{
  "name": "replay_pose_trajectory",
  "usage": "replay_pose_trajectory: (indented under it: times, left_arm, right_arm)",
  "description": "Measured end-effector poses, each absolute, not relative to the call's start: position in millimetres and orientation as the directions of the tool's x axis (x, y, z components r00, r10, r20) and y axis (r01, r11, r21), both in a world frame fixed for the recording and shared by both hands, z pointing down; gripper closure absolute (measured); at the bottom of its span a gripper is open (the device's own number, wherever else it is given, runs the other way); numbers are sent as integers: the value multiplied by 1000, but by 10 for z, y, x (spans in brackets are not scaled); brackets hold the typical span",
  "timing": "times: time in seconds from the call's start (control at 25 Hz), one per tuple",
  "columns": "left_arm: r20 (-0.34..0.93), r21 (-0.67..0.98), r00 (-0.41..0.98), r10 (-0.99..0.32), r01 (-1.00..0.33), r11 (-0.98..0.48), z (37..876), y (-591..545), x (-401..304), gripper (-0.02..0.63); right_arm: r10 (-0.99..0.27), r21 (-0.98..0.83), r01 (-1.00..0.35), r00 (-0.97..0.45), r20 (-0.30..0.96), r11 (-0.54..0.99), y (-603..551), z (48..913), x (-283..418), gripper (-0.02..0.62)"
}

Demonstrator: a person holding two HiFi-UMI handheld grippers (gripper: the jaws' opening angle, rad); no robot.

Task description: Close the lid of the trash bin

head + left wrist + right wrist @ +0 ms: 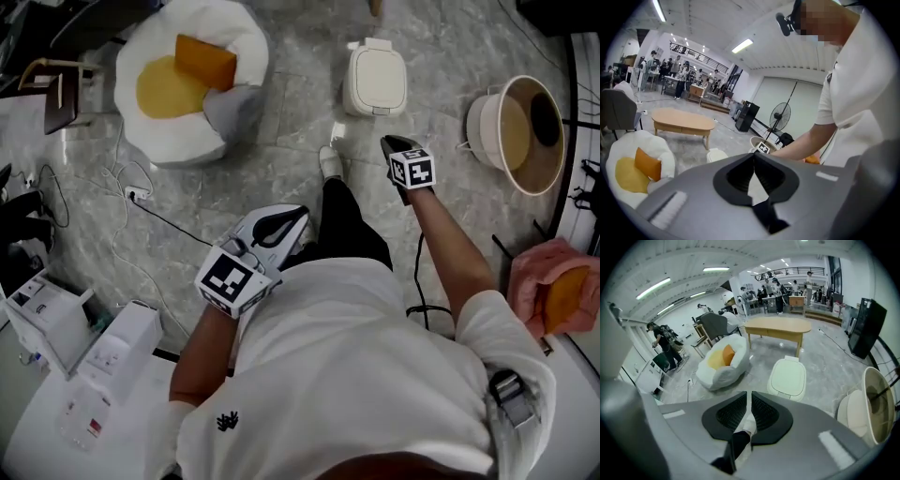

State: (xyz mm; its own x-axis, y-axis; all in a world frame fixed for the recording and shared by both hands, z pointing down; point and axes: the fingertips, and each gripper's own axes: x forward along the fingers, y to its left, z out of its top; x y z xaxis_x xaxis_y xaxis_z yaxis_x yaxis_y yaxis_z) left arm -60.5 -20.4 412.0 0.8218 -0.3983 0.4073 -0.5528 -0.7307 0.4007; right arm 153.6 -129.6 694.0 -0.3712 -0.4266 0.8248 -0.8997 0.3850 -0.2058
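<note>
Currently my left tool is clenched on nothing. Its jaws meet at the tips in the left gripper view, and it hangs by my hip, well apart from the trash bin and on the far side of my body from it. A white square bin sits on the floor to the left of the trash bin, and its lid already looks down, so I don't think it's my target.

My right tool is held out ahead of me, left of the trash bin and nearer to it than the other tool, though not touching it. Its jaws are drawn together with only a thin slit between them. All I see through the slit is my own shoe and the floor, so that tool is empty too.

The trash bin is the round cream one at the right of the floor, mouth open and dark inside. Its lid stands tipped up against the left of the rim, the side facing my right tool.

I'd do the job with the right tool: approach from the left, set the closed tips against the outer face of the lid, and push it over the mouth slowly. I can't tell how the lid is hinged, so a hard shove might slide or tip the bin.
</note>
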Motion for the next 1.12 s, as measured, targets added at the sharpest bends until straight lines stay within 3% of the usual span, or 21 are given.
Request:
replay_pose_trajectory:
  times: [0.28, 0.72, 1.12]
  left_arm:
    - [372, 315, 813, -448, -564, -763, 3754, 229, -907, 548]
    - [310, 238, 799, -515, -589, -772, 3402, 888, -1243, 548]
    - [307, 233, 786, -537, -609, -758, 3408, 1287, -1417, 548]
  right_arm:
    - [-485, -178, -841, -452, 749, 510, -589, 5955, 1119, 566]
    - [-583, -189, -821, -526, 620, 539, 484, 4760, 723, 566]
    - [-653, -172, -820, -545, 527, 546, 984, 4217, 584, 566]
